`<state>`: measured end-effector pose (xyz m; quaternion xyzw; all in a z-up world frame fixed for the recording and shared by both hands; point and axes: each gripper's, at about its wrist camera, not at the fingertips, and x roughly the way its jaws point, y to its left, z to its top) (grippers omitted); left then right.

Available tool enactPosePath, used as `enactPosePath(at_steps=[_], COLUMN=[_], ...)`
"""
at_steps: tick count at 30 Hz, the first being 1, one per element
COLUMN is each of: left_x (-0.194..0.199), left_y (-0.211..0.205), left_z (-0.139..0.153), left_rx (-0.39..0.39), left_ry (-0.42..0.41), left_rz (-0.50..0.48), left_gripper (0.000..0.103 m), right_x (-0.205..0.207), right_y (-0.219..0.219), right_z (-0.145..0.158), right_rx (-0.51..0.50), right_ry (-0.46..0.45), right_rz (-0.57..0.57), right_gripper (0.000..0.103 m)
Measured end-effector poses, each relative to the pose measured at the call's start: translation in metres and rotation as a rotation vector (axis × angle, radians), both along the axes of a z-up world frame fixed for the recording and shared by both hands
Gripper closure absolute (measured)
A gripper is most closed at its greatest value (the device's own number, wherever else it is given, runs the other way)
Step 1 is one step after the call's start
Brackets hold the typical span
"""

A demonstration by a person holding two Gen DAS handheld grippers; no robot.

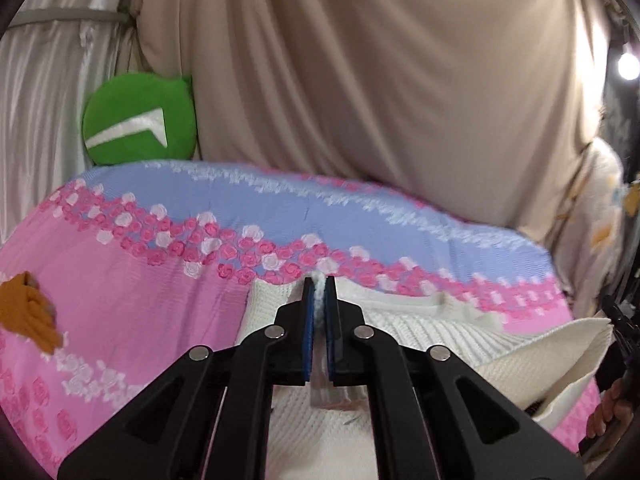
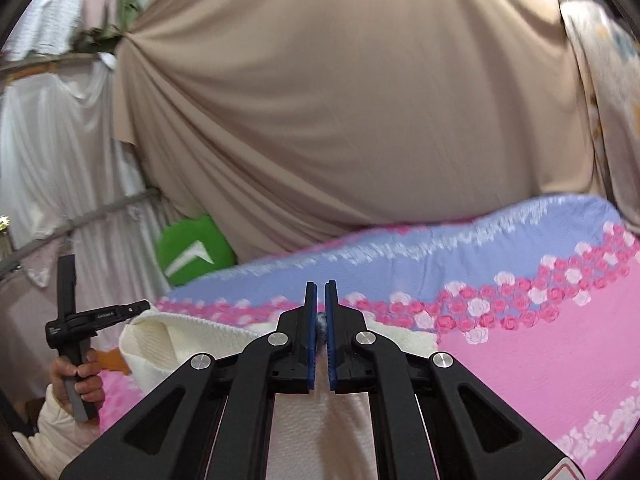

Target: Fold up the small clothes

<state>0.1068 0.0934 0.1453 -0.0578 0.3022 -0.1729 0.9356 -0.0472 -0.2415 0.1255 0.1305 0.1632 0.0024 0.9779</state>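
Both grippers are clamping the same white knitted garment (image 1: 420,320), which is hanging between them over a bed covered by a pink and lilac rose-print bedspread (image 1: 132,288). In the left wrist view the left gripper (image 1: 319,280) is pinching a fuzzy white edge of the knit right at its blue-padded fingertips, its jaws nearly together, and the ribbed cloth is spreading away to the right, where it is folding over on itself near the frame edge; part of a hand (image 1: 610,408) on the other tool is showing there. In the right wrist view the right gripper (image 2: 319,284) is likewise closed on the garment, but the cloth is caught lower down between the pads, about halfway along the fingers, while the tips are standing bare against the bedspread. Only this view is showing the person's left hand (image 2: 82,376) wrapped around the black handle of the left tool (image 2: 68,320), with a cream sleeve (image 2: 56,432) below it. Only the left view is showing an orange-brown cloth (image 1: 30,312) lying well apart on the pink area at the left edge. A green round cushion (image 1: 140,120) is sitting behind the bed against a beige curtain (image 1: 380,80) in both views.
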Motion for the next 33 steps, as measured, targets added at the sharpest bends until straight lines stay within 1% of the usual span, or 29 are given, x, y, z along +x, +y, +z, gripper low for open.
enactPosePath(at_steps=[1,4,5,7,8,9,10,11,12,13,14,15,16,17,19,21,22,23,24,25,26,27,28,30,31,32,33], left_x=[0.014,0.069,0.081,0.108,0.113,0.118,0.118,0.111,0.103,0.092,0.076,0.065,0.049,0.044,0.037,0.036,0.034,0.033,0.032,0.033,0.034,0.036,0.039,0.044,0.045,0.048,0.052], left_y=[-0.006,-0.026,-0.030,-0.036,-0.036,-0.035,-0.034,-0.029,-0.025,-0.021,-0.016,-0.013,-0.010,-0.011,-0.014,-0.020,-0.021,-0.021,-0.019,-0.016,-0.012,-0.007,0.000,0.010,0.010,0.009,0.009], left_z=[-0.010,-0.051,-0.062,-0.090,-0.100,-0.107,-0.111,-0.109,-0.105,-0.099,-0.090,-0.084,-0.080,-0.077,-0.083,-0.098,-0.104,-0.108,-0.112,-0.115,-0.117,-0.117,-0.116,-0.112,-0.112,-0.114,-0.116], left_rx=[0.014,0.075,0.078,0.104,0.105,0.106,0.106,0.093,0.090,0.095,0.109,0.115,0.130,0.146,0.163,0.175,0.191,0.207,0.219,0.225,0.234,0.235,0.219,0.184,0.188,0.205,0.214], left_ry=[0.021,0.124,0.114,0.187,0.216,0.238,0.244,0.228,0.225,0.200,0.159,0.127,0.095,0.092,0.124,0.185,0.192,0.192,0.194,0.199,0.205,0.207,0.211,0.221,0.218,0.216,0.222], left_rz=[0.011,0.054,0.068,0.084,0.085,0.086,0.081,0.071,0.066,0.061,0.059,0.055,0.045,0.044,0.016,-0.008,0.003,0.013,0.022,0.026,0.043,0.060,0.076,0.078,0.086,0.095,0.103], left_gripper=[0.099,0.099,0.099,0.098,0.096,0.095,0.094,0.092,0.084,0.076,0.057,0.043,0.040,0.038,0.038,0.038,0.038,0.039,0.048,0.054,0.072,0.087,0.091,0.092,0.092,0.092,0.092], right_x=[0.023,0.077,0.095,0.118,0.126,0.125,0.118,0.104,0.091,0.077,0.060,0.047,0.036,0.033,0.034,0.041,0.047,0.051,0.054,0.057,0.056,0.053,0.049,0.043,0.045,0.056,0.071], right_y=[-0.010,-0.038,-0.048,-0.063,-0.068,-0.069,-0.068,-0.066,-0.063,-0.060,-0.054,-0.048,-0.041,-0.037,-0.029,-0.017,-0.011,-0.008,-0.006,-0.005,-0.006,-0.009,-0.012,-0.025,-0.035,-0.051,-0.062], right_z=[-0.012,-0.048,-0.062,-0.086,-0.096,-0.097,-0.095,-0.089,-0.084,-0.080,-0.076,-0.075,-0.076,-0.080,-0.091,-0.106,-0.114,-0.119,-0.123,-0.124,-0.119,-0.108,-0.094,-0.074,-0.071,-0.079,-0.092], right_rx=[0.004,0.035,0.053,0.092,0.101,0.090,0.072,0.060,0.051,0.038,0.014,-0.014,-0.045,-0.058,-0.079,-0.157,-0.206,-0.230,-0.252,-0.267,-0.271,-0.259,-0.233,-0.164,-0.123,-0.072,-0.050], right_ry=[0.041,0.152,0.202,0.270,0.310,0.313,0.295,0.266,0.247,0.232,0.216,0.213,0.223,0.246,0.306,0.368,0.410,0.432,0.451,0.464,0.452,0.410,0.358,0.272,0.253,0.274,0.340], right_rz=[-0.020,-0.076,-0.080,-0.106,-0.120,-0.148,-0.169,-0.164,-0.156,-0.146,-0.129,-0.115,-0.098,-0.083,-0.053,-0.048,-0.047,-0.041,-0.037,-0.041,-0.047,-0.051,-0.054,-0.068,-0.076,-0.086,-0.086], right_gripper=[0.100,0.100,0.100,0.097,0.095,0.093,0.091,0.090,0.086,0.073,0.056,0.048,0.040,0.040,0.040,0.040,0.045,0.066,0.082,0.096,0.096,0.096,0.097,0.097,0.097,0.097,0.096])
